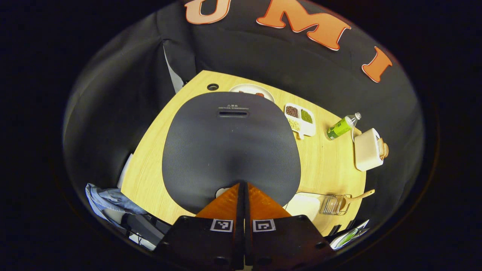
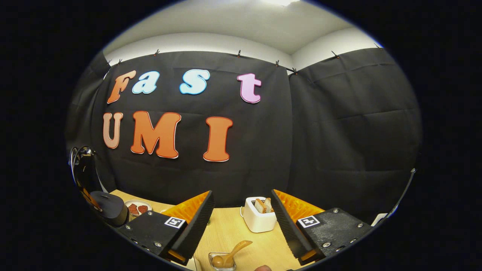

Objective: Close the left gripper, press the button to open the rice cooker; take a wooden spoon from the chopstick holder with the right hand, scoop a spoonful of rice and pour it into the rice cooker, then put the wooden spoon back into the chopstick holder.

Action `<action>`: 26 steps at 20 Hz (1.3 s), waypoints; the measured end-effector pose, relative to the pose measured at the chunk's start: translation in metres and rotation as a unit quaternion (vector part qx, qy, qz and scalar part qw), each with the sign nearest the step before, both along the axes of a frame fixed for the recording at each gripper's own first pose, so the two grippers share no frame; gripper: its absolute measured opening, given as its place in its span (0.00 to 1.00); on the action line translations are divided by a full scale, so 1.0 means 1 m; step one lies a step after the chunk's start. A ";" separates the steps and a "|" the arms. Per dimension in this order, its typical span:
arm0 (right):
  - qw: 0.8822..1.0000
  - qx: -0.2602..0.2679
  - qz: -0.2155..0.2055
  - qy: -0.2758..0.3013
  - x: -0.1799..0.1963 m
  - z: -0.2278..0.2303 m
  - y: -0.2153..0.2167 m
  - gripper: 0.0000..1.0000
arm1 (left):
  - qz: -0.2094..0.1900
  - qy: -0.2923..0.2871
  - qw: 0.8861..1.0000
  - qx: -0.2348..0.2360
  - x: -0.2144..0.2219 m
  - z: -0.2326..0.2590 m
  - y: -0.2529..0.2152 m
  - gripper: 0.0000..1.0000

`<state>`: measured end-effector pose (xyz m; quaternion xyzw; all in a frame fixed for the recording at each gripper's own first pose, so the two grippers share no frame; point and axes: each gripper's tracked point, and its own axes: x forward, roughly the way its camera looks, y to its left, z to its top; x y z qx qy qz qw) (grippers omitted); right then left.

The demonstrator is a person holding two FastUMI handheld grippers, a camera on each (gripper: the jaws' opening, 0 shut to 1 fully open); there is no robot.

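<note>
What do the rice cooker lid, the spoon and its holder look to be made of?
The rice cooker lid: likely matte dark plastic, with a fine dotted texture and no glare. The wooden spoon: pale wood by its warm tan, dull surface. The chopstick holder: seemingly clear plastic or glass, since the table, a light wood-grain top, shows through its ribbed walls.

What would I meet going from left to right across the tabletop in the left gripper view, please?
Rice cooker → divided dish of grains → green bottle lying on its side → white toaster.
</note>
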<state>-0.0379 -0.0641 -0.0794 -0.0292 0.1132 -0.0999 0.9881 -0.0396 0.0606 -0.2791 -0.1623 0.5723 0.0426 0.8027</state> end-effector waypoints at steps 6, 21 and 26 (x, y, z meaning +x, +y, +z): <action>0.998 0.044 0.005 0.046 0.003 -0.034 0.001 0.93 | -0.014 -0.096 0.993 0.072 0.018 0.037 0.008 0.02; 0.971 0.129 0.010 0.201 -0.001 -0.155 -0.007 0.90 | 0.050 -0.333 0.920 0.203 0.050 0.130 0.038 0.34; 0.949 0.176 -0.014 0.263 -0.010 -0.199 -0.005 0.89 | 0.035 -0.373 0.897 0.235 0.038 0.152 0.035 0.78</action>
